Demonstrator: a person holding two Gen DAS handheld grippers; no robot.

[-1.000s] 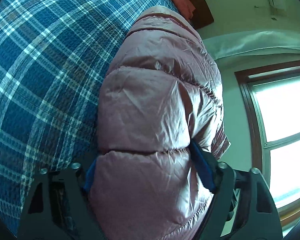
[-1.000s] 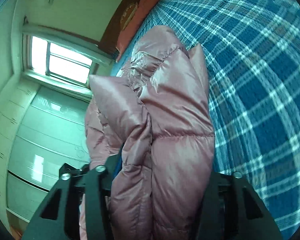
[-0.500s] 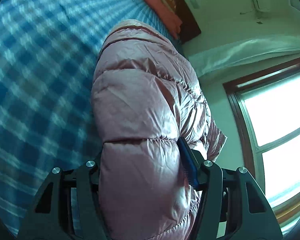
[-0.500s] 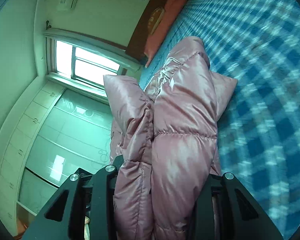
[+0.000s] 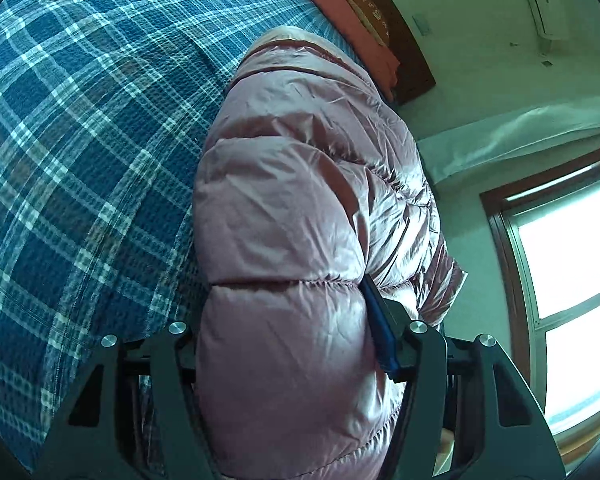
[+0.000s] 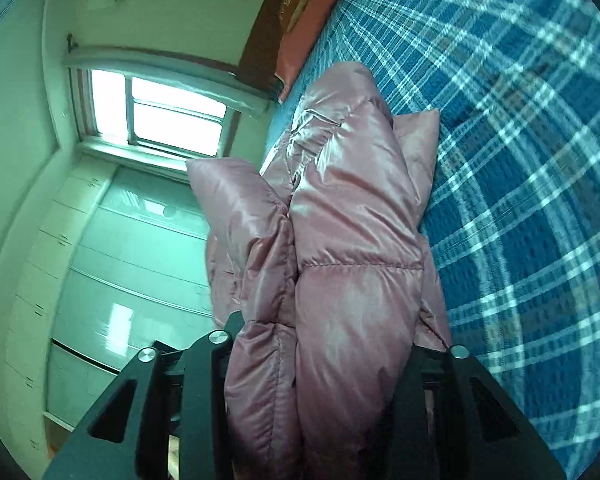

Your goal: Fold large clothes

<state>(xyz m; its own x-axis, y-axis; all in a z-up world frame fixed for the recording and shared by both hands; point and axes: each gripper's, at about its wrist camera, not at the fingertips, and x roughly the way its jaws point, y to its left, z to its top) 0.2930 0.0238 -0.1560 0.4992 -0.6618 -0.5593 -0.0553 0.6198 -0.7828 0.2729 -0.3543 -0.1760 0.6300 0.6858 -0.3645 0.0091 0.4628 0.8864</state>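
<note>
Left wrist view: your left hand-held gripper [image 5: 296,344] is clamped on a thick quilted panel of the shiny dusty-pink padded down jacket [image 5: 300,208], w/ the blue pad [image 5: 380,336] of the frame-right finger pressed into the fabric; the other pad is hidden behind the puff. The jaws eased out a touch just now, jacket between them throughout, so watch the bite: slick shell plus springy fill looks likely to creep out. Keep firm pressure and don't loosen until the panel is laid down. The jacket fills the frame centre, running from the lower middle up toward the top centre, w/ the blue-and-white plaid bed cover [image 5: 80,140] to its left and the window at right. It seems lifted rather than flat, so carry it level w/ the other hand.

Right wrist view: the right hand-held gripper [image 6: 320,352] is closed on a bunched double layer of the same jacket [image 6: 352,220]; its jaws also widened slightly just now, fabric pinched inside. Both pads are buried in the folds. The jacket rises from bottom centre to mid frame, one loose flap sticking out toward the left, the bed cover [image 6: 520,160] filling the right side. Move both hands at the same pace, keep the held edge taut, and I'd lay it on the bed before smoothing that loose flap.
</note>
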